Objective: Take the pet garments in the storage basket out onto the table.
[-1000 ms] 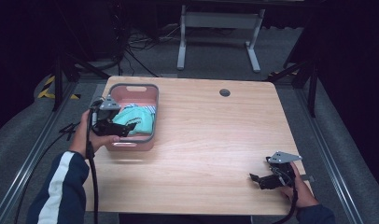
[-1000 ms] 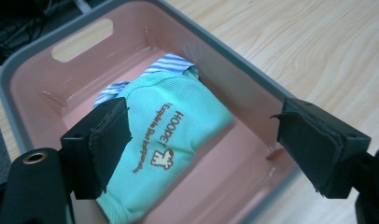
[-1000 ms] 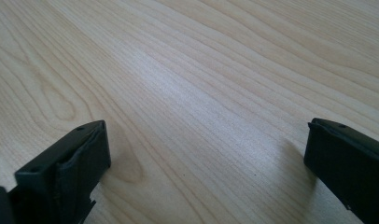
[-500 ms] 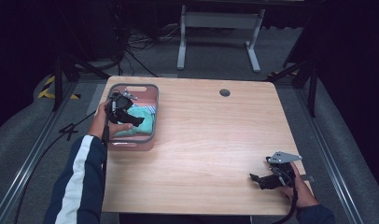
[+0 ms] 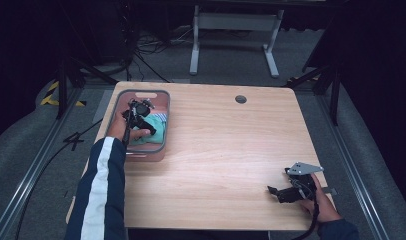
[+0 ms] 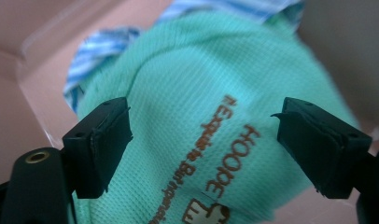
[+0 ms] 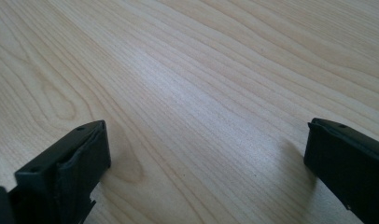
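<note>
From above, the left gripper (image 5: 139,114) hangs inside the pink basket (image 5: 161,95) at the table's (image 5: 231,145) far left, right over a green cloth (image 5: 156,131) that lies in it with a bit of striped blue cloth (image 5: 160,117) beside it. The right gripper (image 5: 281,192) rests near the front right corner of the table, well apart from the basket, with bare wood around it.

In the left gripper view, the jaws stand wide apart on either side of the green cloth (image 6: 201,140), which has orange lettering on it. They grip nothing yet; whether the tips touch the fabric I cannot tell. The striped blue cloth (image 6: 99,42) peeks out behind, against the basket's pink wall (image 6: 19,60).

In the right gripper view, the jaws are spread apart too, empty, low over the table (image 7: 192,84).

So I'd say the job has barely begun: both cloths lie in the basket, and the grab, the lift and whatever follows are all left to do.
</note>
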`<state>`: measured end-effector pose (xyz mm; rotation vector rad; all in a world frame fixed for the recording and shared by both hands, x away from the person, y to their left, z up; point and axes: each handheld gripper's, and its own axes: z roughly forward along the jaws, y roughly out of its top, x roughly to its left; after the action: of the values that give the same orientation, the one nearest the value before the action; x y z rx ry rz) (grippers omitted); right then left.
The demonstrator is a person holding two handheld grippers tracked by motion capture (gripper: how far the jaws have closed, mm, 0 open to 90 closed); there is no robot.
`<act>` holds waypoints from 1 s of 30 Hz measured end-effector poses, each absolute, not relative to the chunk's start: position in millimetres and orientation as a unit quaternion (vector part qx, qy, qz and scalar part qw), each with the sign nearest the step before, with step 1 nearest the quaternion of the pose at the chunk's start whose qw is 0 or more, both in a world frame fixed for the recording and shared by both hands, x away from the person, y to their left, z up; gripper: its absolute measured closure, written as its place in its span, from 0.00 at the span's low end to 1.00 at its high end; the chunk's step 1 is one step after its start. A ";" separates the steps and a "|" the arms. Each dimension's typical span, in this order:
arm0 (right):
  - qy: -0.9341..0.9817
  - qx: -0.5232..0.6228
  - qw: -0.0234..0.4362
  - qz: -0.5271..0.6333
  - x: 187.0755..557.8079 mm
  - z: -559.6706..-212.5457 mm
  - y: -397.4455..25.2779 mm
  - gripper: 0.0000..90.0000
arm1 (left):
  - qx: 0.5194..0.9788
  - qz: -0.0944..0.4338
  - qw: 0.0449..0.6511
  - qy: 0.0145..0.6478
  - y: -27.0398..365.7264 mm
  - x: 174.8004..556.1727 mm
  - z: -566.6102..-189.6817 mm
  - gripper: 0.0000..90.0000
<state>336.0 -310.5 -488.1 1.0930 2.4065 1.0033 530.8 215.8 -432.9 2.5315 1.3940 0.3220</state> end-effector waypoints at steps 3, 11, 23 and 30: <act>0.844 0.375 0.154 0.352 335.7 -488.2 -310.0 0.01 | 0.859 0.098 0.123 0.487 215.7 533.0 -437.4 0.17; 0.844 0.373 0.153 0.352 335.6 -488.2 -309.9 0.01 | 0.847 0.055 0.145 0.508 222.2 536.4 -440.9 0.30; 0.844 0.373 0.153 0.352 335.6 -488.2 -309.9 0.01 | 0.861 0.072 0.126 0.488 217.9 532.3 -433.6 0.80; 0.844 0.374 0.153 0.353 335.6 -488.2 -309.9 0.01 | 0.861 0.109 0.135 0.479 215.5 528.5 -419.7 0.85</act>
<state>335.6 -309.9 -488.2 1.0716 2.4208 1.0109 528.5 215.5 -419.7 2.4942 1.3870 0.3163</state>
